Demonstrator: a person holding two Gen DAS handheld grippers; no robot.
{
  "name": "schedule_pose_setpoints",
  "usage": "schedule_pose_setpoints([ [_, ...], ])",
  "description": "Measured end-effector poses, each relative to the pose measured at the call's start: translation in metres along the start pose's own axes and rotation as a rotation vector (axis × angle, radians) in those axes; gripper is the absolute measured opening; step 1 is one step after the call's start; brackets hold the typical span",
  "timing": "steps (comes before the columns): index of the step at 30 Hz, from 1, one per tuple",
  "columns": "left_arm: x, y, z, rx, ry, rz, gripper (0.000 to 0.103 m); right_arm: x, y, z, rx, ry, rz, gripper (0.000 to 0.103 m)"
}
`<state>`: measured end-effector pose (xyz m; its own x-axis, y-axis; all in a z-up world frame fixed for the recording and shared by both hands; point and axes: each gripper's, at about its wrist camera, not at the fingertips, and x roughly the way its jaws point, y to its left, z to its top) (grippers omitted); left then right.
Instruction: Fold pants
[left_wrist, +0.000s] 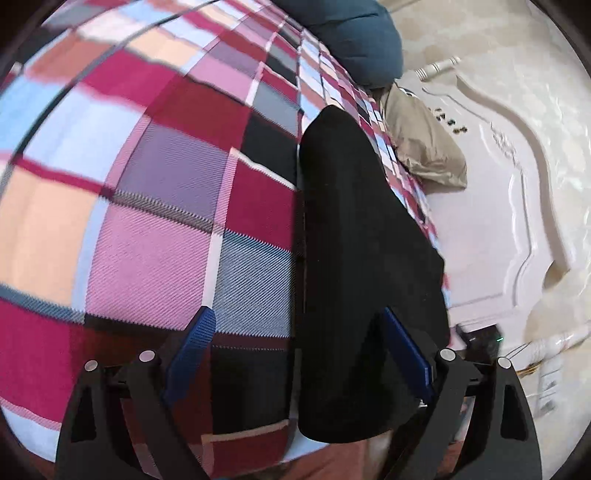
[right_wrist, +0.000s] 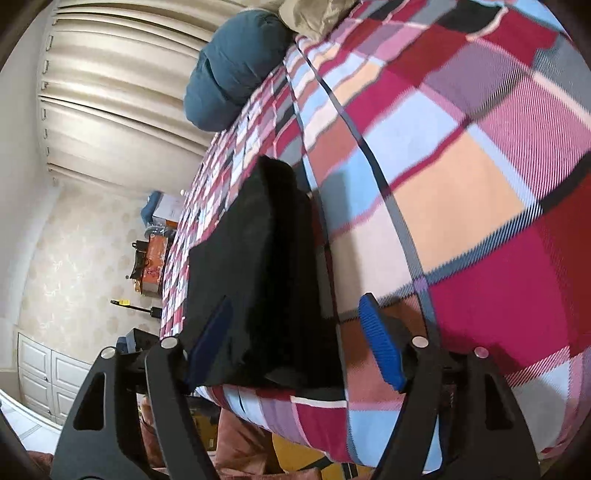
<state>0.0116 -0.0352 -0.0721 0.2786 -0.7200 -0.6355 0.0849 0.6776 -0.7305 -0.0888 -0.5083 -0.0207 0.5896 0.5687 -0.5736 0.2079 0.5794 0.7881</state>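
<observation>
Right wrist view: the black pants (right_wrist: 255, 280) are being shown folded lengthwise on the checked blanket (right_wrist: 461, 221), near the bed's edge. Both the right gripper (right_wrist: 295, 339) and left gripper (left_wrist: 295, 354) are being held wide, gripping nothing. The next fold is probably best started by pinching both layers squarely.

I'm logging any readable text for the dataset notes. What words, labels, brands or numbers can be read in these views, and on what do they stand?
None can be read.
Dark marks on the white carved headboard: too small and warped to read.
Print on the boxes on the floor beside the bed: too blurred to read.
The black pants and plaid bedspread show no lettering.
</observation>
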Motion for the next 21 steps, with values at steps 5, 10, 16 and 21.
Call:
schedule_pose_setpoints([
  [5, 0.007, -0.011, -0.003, 0.042, 0.031, -0.011, 0.089, 0.014, 0.000, -0.003, 0.007, 0.044, 0.045, 0.072],
  [10, 0.026, -0.026, -0.012, 0.044, 0.130, -0.116, 0.089, 0.034, 0.009, -0.006, -0.003, 0.126, 0.117, 0.073],
  [16, 0.045, -0.044, -0.022, 0.134, 0.143, -0.111, 0.089, 0.052, 0.020, -0.007, -0.041, 0.166, 0.095, 0.059],
  [21, 0.048, -0.052, -0.020, 0.190, 0.133, -0.022, 0.063, 0.065, 0.024, -0.010, -0.073, 0.198, 0.049, 0.043],
])
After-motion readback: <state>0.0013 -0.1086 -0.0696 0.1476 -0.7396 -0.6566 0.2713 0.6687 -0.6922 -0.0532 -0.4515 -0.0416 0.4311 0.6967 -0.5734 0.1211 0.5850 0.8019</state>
